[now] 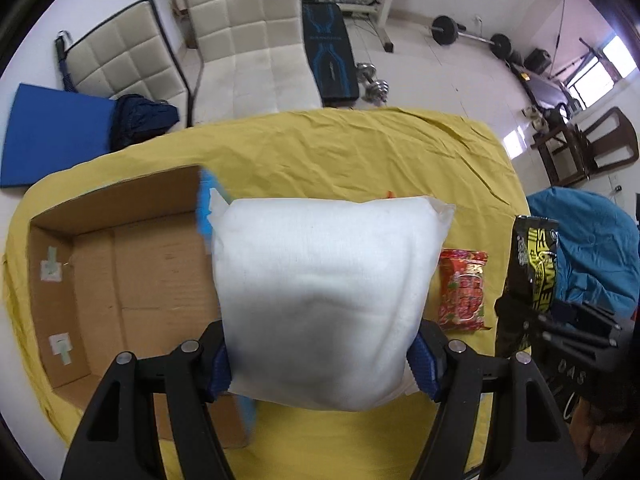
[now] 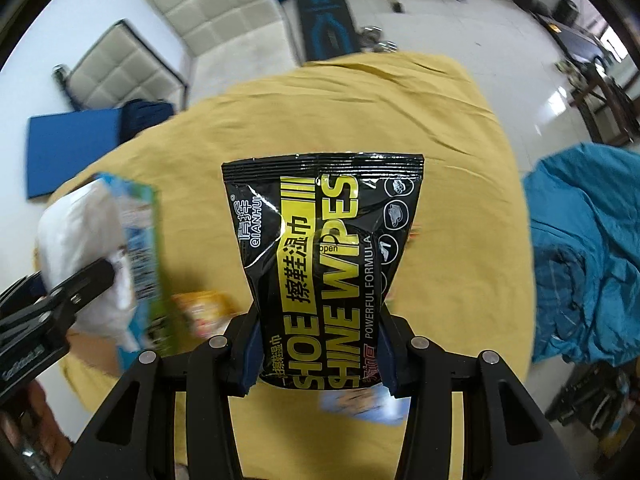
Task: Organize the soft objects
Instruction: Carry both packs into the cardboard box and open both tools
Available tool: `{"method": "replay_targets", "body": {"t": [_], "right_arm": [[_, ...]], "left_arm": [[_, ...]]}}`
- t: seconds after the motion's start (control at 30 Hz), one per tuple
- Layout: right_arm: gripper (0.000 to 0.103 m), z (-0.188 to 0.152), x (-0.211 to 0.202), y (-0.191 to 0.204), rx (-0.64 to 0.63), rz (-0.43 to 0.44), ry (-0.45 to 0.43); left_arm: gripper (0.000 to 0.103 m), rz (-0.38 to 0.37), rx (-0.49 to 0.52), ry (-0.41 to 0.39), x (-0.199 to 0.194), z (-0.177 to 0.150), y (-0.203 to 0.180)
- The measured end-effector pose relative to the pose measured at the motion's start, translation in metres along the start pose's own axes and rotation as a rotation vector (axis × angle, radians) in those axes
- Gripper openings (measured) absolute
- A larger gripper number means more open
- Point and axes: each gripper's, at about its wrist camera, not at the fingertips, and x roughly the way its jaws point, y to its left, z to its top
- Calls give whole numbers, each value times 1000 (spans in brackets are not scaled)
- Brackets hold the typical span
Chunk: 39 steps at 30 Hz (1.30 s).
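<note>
Above yellow cloth (image 1: 360, 152), tools (down-tilted)

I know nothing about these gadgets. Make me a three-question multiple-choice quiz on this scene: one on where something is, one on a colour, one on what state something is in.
1. Where does the cardboard box sit?
A. On the yellow cloth, to the left of the white pack in the left wrist view
B. On the floor by the dumbbells
C. On the white chair

2. What colours is the shoe wipes pack?
A. Red and white
B. Black with yellow lettering
C. Plain blue

3. What is the left gripper doing?
A. Hanging open and empty
B. Shut on the white pack
C. Resting inside the box

Answers:
1 A: the box lies open on the yellow cloth, left of the white pack.
2 B: the right wrist view shows a black pouch with yellow print, held in the right gripper.
3 B: its blue pads press both sides of the white pack.
</note>
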Motion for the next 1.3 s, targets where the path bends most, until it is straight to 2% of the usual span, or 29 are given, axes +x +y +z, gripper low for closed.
{"method": "replay_targets", "body": {"t": [0.3,0.43,0.57,0.7,0.93,1.13,1.3], "right_arm": [[49,-28,-19,128,-74,92,-5],[49,-29,-8,184,-76,131,21],[49,-18,22,230,-73,151,58],[49,-1,58,262,-75,138,87],[49,21,115,306,-107,57,120],[49,28,160,322,-121,-10,157],[49,29,184,329,-136,-45,178]], "left_arm": [[69,-2,-72,-27,-32,-10,104],[69,-9,-99,-8,-33,-16,155],[69,-26,-127,32,-22,-16,202],[69,-50,-134,89,2,-9,237],[69,-119,-156,183,52,7,277],[69,-171,-161,225,79,14,295],[72,-185,-132,243,95,16,298]]}}
